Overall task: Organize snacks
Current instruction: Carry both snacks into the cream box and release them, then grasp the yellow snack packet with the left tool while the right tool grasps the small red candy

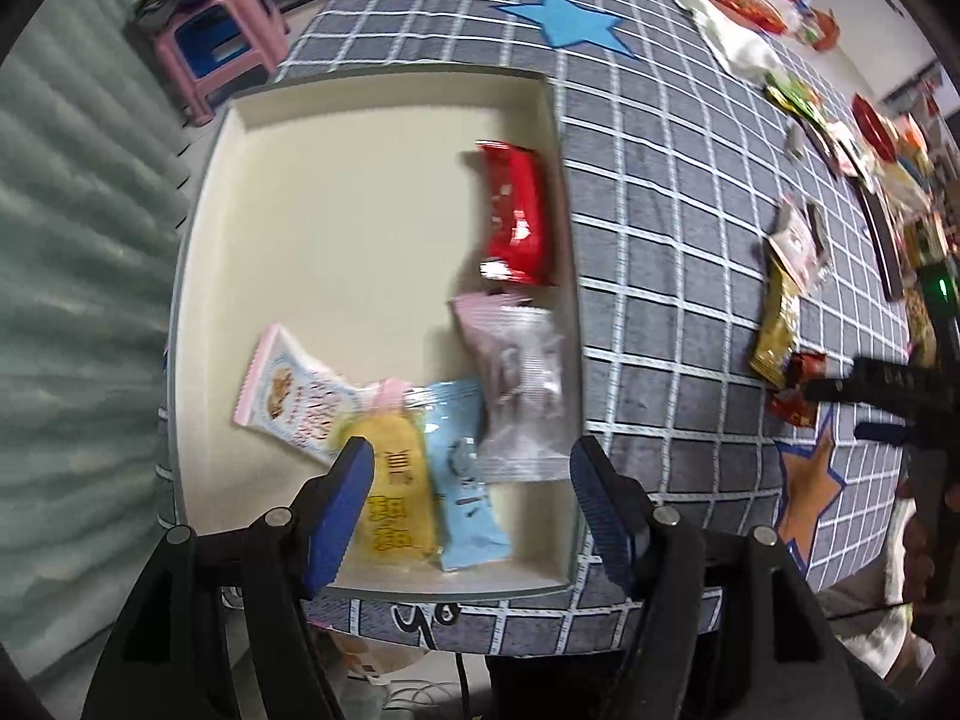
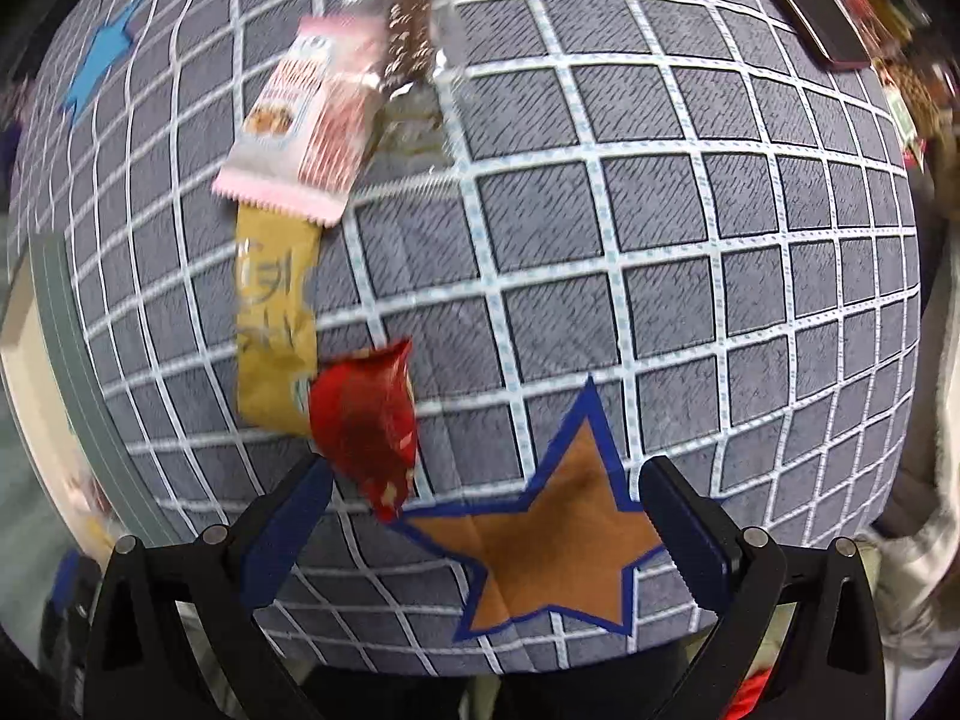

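**Both grippers wide open, nothing held**

Left gripper [image 1: 471, 498] hangs wide open over the tray [image 1: 384, 87], five snack packets inside. Right gripper [image 2: 486, 525] gapes empty above the checked cloth [image 2: 660, 276], red packet [image 2: 366, 420] just beside its left finger.

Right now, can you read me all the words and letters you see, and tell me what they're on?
"yo": handwritten on the tablecloth edge below the tray.
Yellow packet: large characters, too blurred to read.
Blue packet: print blurred.
Gold packet: lettering blurred.
Pink-and-white packet: print too blurred.
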Motion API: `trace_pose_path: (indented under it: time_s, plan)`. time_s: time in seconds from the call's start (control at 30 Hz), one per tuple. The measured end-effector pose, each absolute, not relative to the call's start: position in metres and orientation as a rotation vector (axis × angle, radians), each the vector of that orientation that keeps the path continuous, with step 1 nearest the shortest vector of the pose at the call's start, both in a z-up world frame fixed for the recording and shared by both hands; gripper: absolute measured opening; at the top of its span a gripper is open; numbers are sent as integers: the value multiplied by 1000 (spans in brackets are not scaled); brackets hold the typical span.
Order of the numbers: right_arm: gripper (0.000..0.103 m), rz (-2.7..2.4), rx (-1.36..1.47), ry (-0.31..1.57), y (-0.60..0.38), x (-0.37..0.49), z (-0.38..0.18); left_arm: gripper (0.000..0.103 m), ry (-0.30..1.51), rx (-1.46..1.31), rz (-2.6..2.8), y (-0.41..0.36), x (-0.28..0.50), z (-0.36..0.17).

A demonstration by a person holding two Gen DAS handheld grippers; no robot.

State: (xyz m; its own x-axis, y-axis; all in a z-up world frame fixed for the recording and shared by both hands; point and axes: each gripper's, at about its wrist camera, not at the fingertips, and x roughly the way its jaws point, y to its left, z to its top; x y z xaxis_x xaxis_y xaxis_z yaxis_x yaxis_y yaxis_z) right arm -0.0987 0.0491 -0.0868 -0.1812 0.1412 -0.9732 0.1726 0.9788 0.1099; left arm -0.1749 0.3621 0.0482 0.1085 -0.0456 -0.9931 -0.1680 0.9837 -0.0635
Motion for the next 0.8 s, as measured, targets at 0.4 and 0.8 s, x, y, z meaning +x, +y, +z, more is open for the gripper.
trace_pose_path:
  time_s: [0.4,0.8]
  plan:
    - [26,82,195,1746,86,-73,-84,72,1484,-67,-13,315,-157,59]
    - [26,-8,161,1735,10,-136,-86,77,1512,19,-176,216,-97,26]
